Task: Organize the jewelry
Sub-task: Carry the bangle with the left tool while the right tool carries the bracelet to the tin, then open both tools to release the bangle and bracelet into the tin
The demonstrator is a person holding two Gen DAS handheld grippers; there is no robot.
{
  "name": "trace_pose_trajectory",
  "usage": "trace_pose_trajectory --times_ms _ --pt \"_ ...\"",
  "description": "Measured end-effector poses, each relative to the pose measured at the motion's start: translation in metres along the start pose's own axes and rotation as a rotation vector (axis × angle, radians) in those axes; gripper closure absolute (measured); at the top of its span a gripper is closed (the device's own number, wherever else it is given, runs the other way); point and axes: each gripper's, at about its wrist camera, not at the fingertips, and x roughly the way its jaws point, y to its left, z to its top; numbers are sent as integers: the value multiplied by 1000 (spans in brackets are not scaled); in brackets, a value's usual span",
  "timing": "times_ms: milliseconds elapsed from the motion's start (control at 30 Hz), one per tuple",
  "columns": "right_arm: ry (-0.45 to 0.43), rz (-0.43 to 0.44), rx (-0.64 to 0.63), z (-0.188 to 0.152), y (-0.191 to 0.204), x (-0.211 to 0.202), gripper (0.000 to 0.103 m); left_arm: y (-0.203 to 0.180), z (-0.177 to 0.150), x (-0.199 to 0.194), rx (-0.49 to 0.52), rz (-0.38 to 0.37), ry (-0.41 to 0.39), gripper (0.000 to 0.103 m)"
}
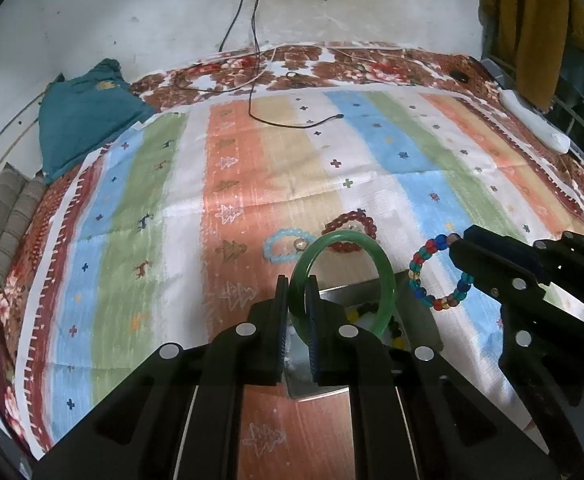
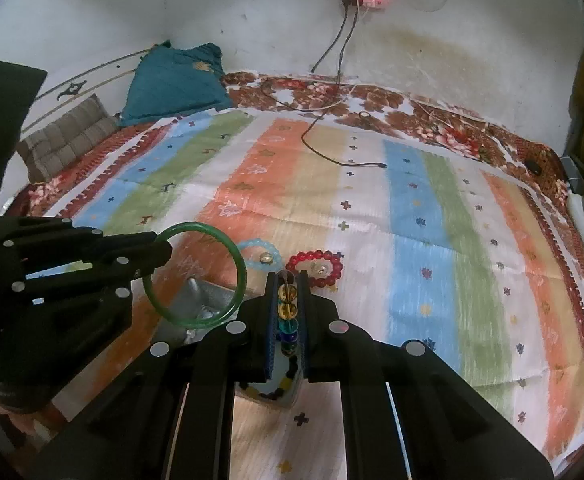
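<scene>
While the green bangle (image 1: pixel 386 276) is clamped upright in the left gripper (image 1: pixel 296 284) above the metal tray (image 1: pixel 416 312), the right gripper (image 2: pixel 287 280) is clamped on the multicolour bracelet (image 1: pixel 438 276). Blue (image 1: pixel 287 246) and red (image 1: pixel 350 230) bracelets lie on the striped cloth (image 1: pixel 171 200) beyond.

Ahead: my way is blocked by a pale blue bead bracelet (image 1: pixel 288 245) and a red bead bracelet (image 1: pixel 351 230).
Far edge: a black cable (image 1: pixel 292 120) crosses the striped bedspread (image 1: pixel 139 216).
Left side: open.
</scene>
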Motion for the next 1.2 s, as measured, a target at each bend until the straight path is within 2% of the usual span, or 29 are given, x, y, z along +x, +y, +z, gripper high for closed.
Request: trace_pose_trajectory --times_ms 467,600,633,667,733,800,900,1133,1200 --pt "18 37 -15 -10 10 -6 93 4 -14 -5 -18 1 16 95" --pt "37 18 -1 -9 7 -1 91 4 -17 1 -19 18 59 88" --pt "44 9 4 -9 6 0 87 5 -17 2 -19 32 57 88" --pt "51 1 16 -9 3 2 79 6 -17 2 -21 40 55 88" --pt "58 -9 29 -9 -2 4 71 10 -16 1 -34 48 52 85" --pt "65 -16 39 -9 -5 5 71 13 -16 1 -43 48 52 76" --pt "79 -31 51 -8 -10 9 69 14 -16 0 -45 48 52 70" --pt "95 -56 71 -3 -21 17 54 20 -12 2 -71 33 51 59" --pt "102 -65 70 0 -24 22 51 22 -12 3 -80 28 52 51"
